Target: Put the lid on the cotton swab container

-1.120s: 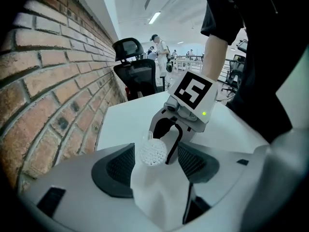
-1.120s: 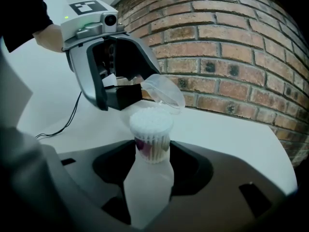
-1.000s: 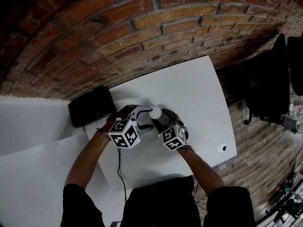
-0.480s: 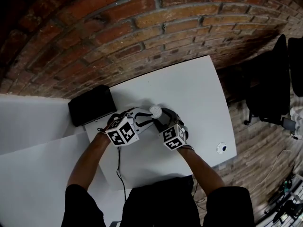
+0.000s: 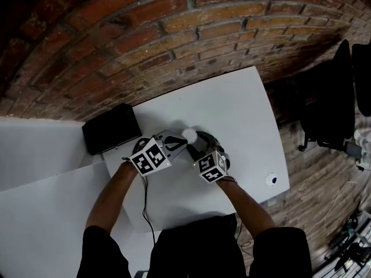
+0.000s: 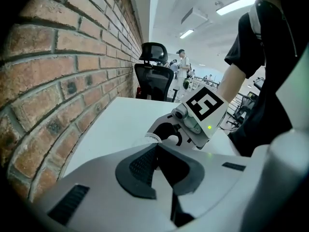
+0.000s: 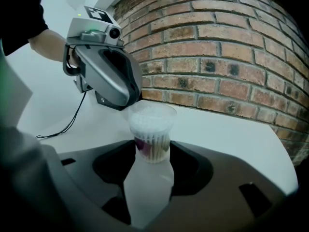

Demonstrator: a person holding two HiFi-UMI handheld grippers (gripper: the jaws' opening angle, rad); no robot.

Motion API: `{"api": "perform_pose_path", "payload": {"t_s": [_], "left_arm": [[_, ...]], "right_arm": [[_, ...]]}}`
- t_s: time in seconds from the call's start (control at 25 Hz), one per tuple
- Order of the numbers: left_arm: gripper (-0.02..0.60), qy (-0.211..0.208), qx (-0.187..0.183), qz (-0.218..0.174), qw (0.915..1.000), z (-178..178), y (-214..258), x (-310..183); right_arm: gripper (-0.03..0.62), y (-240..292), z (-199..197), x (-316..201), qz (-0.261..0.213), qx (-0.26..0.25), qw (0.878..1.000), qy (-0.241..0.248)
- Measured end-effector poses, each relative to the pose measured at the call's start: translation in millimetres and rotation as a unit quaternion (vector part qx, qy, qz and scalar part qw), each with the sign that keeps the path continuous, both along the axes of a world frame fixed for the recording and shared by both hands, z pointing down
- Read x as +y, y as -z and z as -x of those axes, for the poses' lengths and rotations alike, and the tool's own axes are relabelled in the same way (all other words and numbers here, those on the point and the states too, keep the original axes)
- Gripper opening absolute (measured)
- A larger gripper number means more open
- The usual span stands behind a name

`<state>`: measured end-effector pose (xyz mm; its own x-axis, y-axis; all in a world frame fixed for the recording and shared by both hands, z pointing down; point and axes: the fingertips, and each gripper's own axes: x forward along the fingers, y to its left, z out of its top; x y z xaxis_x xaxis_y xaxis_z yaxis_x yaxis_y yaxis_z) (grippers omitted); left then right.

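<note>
Left gripper [image 6: 156,148] just closing shut, empty; right gripper [image 7: 149,154] gripping container [image 7: 151,138], lid [image 7: 150,114] sitting on top, looking done.

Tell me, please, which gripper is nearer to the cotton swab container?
Right. The right gripper holds the cotton swab container between its fingers. The left gripper sits close beside its top, fingers just closed on nothing.
</note>
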<state>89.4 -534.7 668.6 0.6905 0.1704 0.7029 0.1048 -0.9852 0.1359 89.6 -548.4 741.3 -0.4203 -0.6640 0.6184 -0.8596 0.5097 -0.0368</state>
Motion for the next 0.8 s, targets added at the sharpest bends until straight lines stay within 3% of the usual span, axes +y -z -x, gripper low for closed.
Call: {"api": "perform_pose_path", "payload": {"t_s": [0.8], "left_arm": [[0.012,0.021,-0.003,0.021,0.9995,-0.5,-3.6,-1.2]], "right_arm": [[0.235,-1.2,-0.3,-0.1,0.000,0.002,1.000,0.000]]}}
